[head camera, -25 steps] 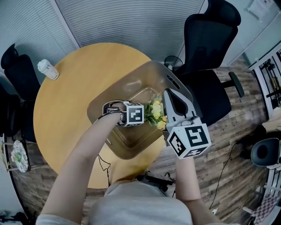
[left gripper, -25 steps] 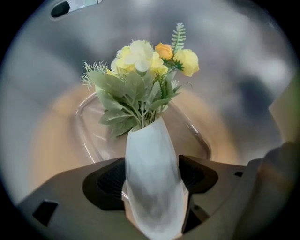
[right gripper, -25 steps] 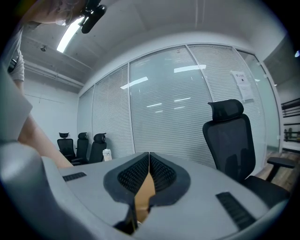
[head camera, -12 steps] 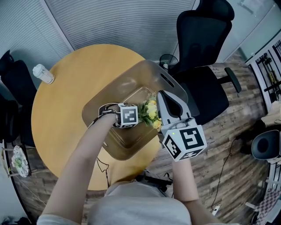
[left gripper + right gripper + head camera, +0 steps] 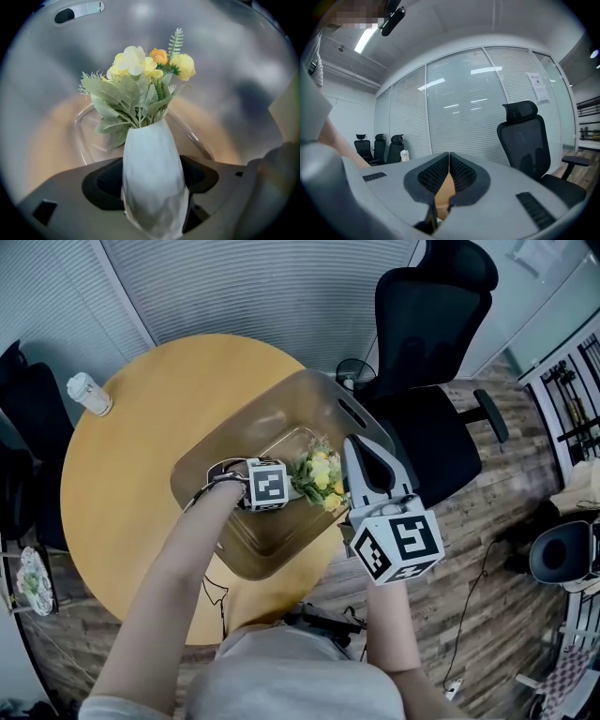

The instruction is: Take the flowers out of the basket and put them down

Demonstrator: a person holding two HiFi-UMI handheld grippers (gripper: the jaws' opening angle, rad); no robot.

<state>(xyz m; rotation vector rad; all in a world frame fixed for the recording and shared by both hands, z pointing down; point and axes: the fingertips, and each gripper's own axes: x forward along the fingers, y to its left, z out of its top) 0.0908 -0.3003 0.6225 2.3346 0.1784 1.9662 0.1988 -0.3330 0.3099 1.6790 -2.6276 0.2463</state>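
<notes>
While the left gripper (image 5: 281,486) clamps the vase (image 5: 151,161) of flowers (image 5: 317,479) in the basket (image 5: 246,426), the right gripper (image 5: 448,171) (jaws together) hovers at its four o'clock.

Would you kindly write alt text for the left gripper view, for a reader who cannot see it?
The left gripper clasps a white vase by its body, inside a translucent basket. Yellow and orange flowers with grey-green leaves stick out of the vase's far end.
</notes>
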